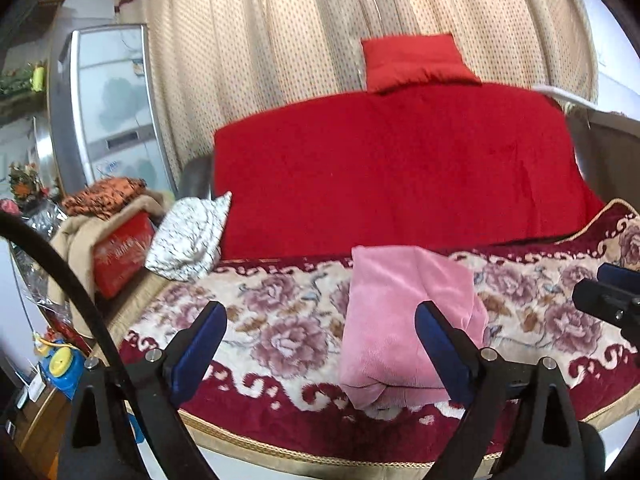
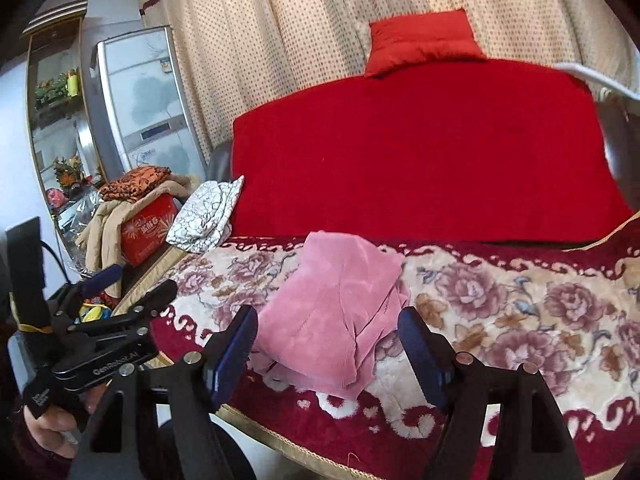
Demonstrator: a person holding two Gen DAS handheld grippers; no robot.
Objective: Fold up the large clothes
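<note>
The pink garment (image 2: pixel 336 312) lies already folded into a compact bundle on the floral blanket (image 2: pixel 500 312) that covers the bed, near the blanket's front edge and a little left of its middle. Both tools hang just short of it and above it, touching nothing: the left tool (image 1: pixel 320 344) has its blue-padded jaws spread wide and empty, and the right tool (image 2: pixel 328 344) is the same, wide apart with the bundle showing between the pads. To my eye the folding looks all but done, and this is a pause after letting go. One loose flap on the bundle's right side still sticks out, so the next move probably calls for tucking or pressing it flat. Behind lie a red cover (image 2: pixel 432 152) and red pillow (image 2: pixel 420 42) against the curtain (image 2: pixel 300 20).
</note>
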